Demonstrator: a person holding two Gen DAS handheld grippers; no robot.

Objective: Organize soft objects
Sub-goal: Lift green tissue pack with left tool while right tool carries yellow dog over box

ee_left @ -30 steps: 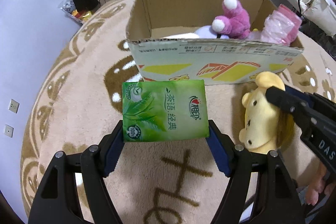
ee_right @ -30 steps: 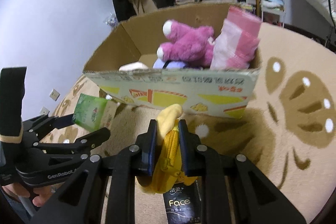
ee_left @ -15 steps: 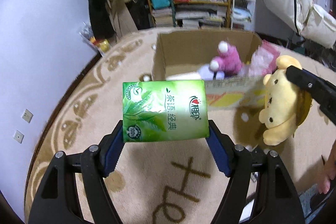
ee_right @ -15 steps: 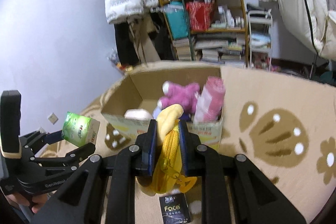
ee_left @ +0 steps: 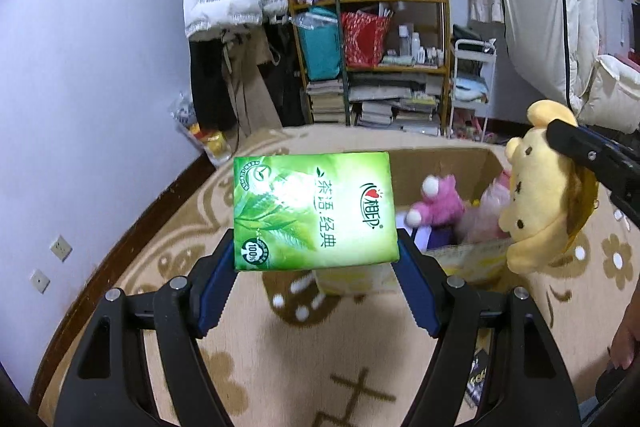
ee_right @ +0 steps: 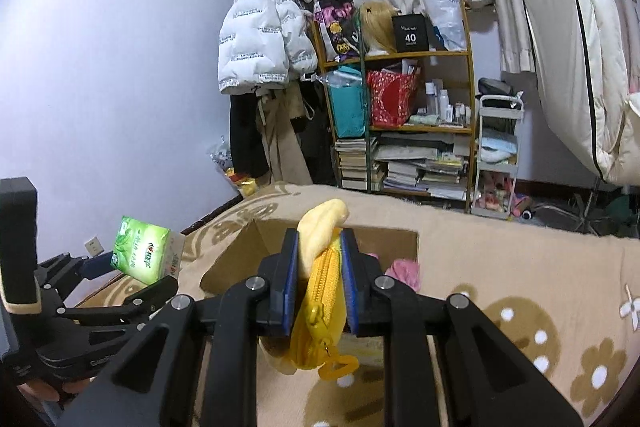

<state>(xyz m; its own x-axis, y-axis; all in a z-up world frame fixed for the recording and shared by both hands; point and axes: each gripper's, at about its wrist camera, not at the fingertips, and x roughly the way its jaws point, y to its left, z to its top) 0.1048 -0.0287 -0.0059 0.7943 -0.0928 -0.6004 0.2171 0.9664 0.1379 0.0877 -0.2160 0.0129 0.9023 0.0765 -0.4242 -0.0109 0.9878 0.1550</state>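
My left gripper [ee_left: 316, 259] is shut on a green tissue pack [ee_left: 314, 211] and holds it high above the rug, in front of the open cardboard box [ee_left: 444, 163]. My right gripper [ee_right: 319, 259] is shut on a yellow plush pouch [ee_right: 318, 291] with a zipper, raised over the box's near side [ee_right: 256, 247]. The pouch also shows in the left wrist view [ee_left: 540, 203], and the tissue pack in the right wrist view [ee_right: 146, 253]. A pink plush toy [ee_left: 436, 201] and a pink bag [ee_left: 486, 213] lie inside the box.
The box stands on a beige patterned rug [ee_left: 248, 367]. A dark packet [ee_left: 478, 379] lies on the rug at lower right. A cluttered shelf [ee_right: 400, 115], a white trolley [ee_right: 498, 155] and hanging coats [ee_right: 264, 39] stand behind. The purple wall [ee_left: 92, 99] is at left.
Both grippers have risen well above the rug with their loads. The box has dropped lower and looks smaller in both views, and more of the room shows.
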